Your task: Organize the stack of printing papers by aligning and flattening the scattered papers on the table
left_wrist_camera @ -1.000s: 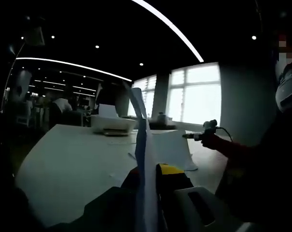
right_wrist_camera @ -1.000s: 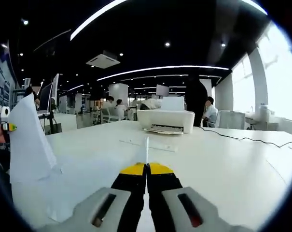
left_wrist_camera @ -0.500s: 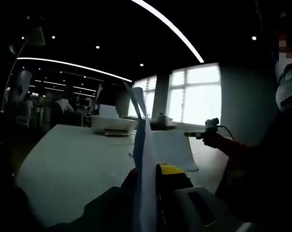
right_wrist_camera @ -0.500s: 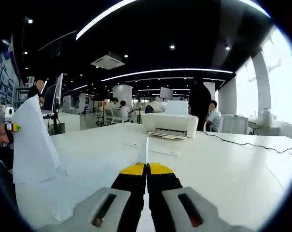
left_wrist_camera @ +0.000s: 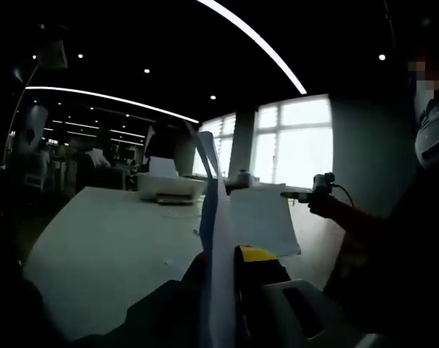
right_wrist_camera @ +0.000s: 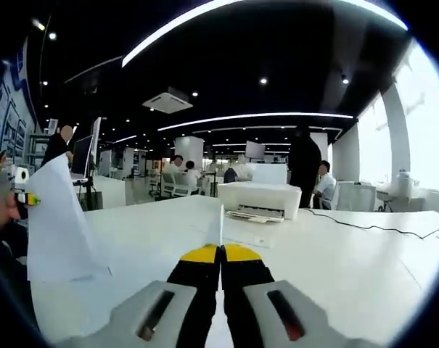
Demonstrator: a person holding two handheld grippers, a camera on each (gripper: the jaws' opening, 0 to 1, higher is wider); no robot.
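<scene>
White printing paper (left_wrist_camera: 212, 210) stands edge-on between the jaws of my left gripper (left_wrist_camera: 223, 255), which is shut on it, and rises above the yellow tips. To the right, my right gripper (left_wrist_camera: 308, 194) holds up a sheet (left_wrist_camera: 259, 221) above the white table (left_wrist_camera: 110, 239). In the right gripper view, a thin paper edge (right_wrist_camera: 220, 226) sticks up from my shut right gripper (right_wrist_camera: 220, 251). At the far left there, the left gripper (right_wrist_camera: 17, 196) holds a tall upright sheet (right_wrist_camera: 59, 225). I cannot tell whether both grippers grip one stack.
A white printer (right_wrist_camera: 259, 197) sits at the table's far side, also seen as the printer (left_wrist_camera: 168, 185) in the left gripper view. A black cable (right_wrist_camera: 371, 226) runs across the table (right_wrist_camera: 335, 268) at right. People sit and stand (right_wrist_camera: 304, 163) behind. A person's dark sleeve (left_wrist_camera: 393, 239) is at right.
In the left gripper view, the right gripper has risen slightly and moved right, lifting its sheet higher. The right gripper view has tilted upward. Both grips are unchanged.
</scene>
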